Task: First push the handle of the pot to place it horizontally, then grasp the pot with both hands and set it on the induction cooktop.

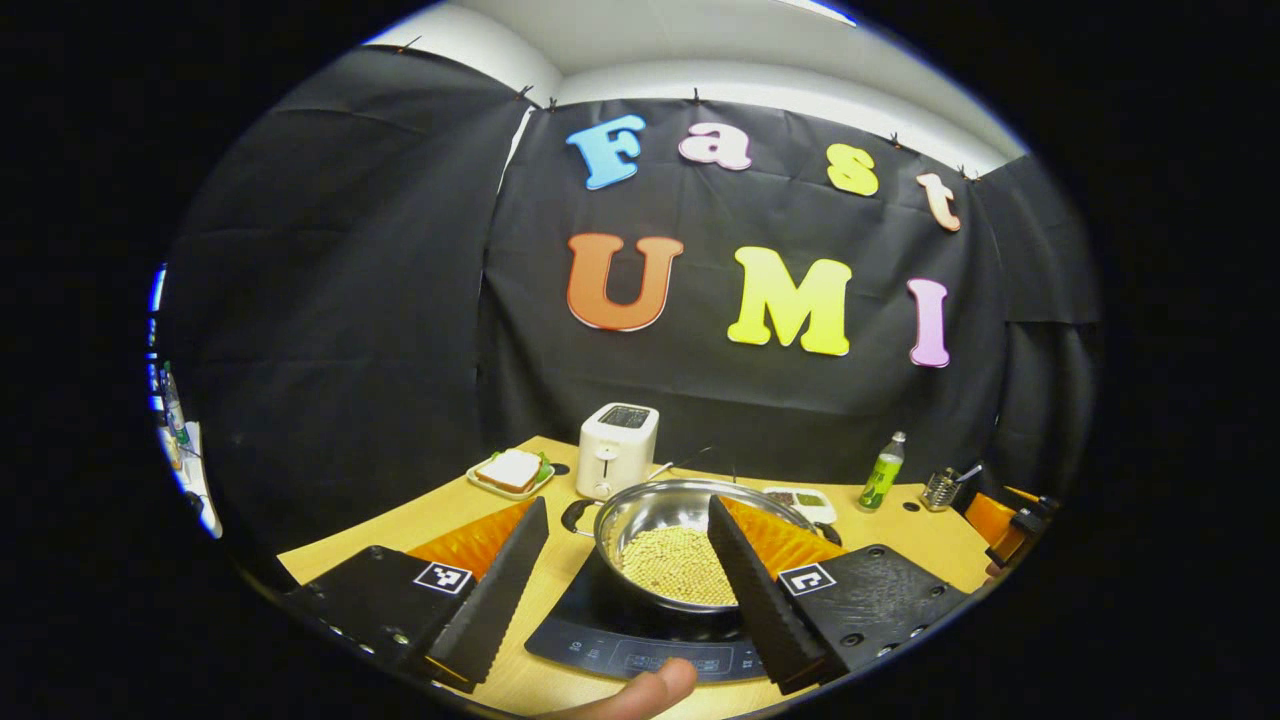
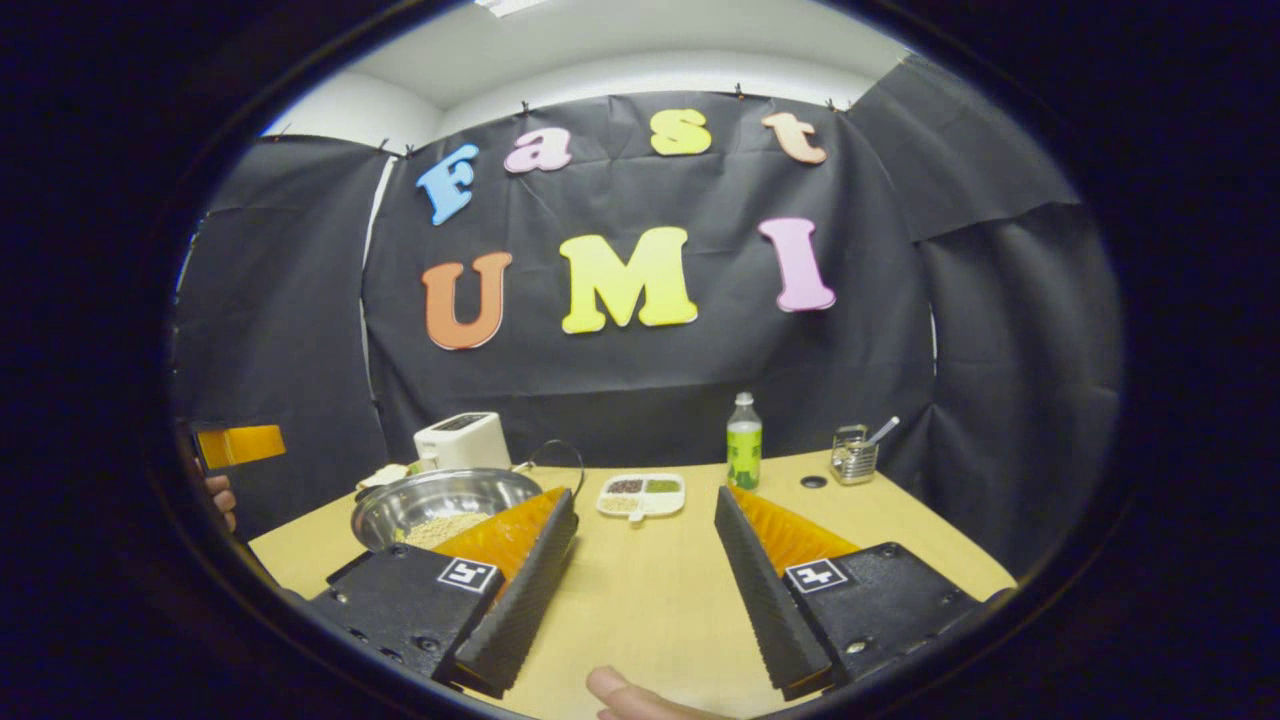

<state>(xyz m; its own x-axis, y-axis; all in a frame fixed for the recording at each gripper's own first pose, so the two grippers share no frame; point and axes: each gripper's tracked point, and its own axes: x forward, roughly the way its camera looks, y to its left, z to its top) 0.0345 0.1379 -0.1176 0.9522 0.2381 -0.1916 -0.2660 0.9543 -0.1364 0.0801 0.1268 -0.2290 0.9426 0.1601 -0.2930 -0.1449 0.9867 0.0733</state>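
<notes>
A steel pot (image 1: 672,535) holding pale beans sits on the black induction cooktop (image 1: 600,645) in the left gripper view. A dark handle (image 1: 574,516) sticks out at the pot's left side. My left gripper (image 1: 626,505) is open just in front of the pot, with its right finger overlapping the pot's right half and nothing clamped. In the right gripper view the pot (image 2: 440,500) lies to the left, partly behind the left finger. My right gripper (image 2: 646,495) is open over bare table, to the right of the pot.
At the back of the wooden table (image 2: 660,590) stand a white toaster (image 1: 617,448), a sandwich plate (image 1: 510,472), a divided dish (image 2: 641,493), a green bottle (image 2: 743,442) and a metal holder (image 2: 853,455). A thumb (image 1: 640,695) shows at the bottom edge.
</notes>
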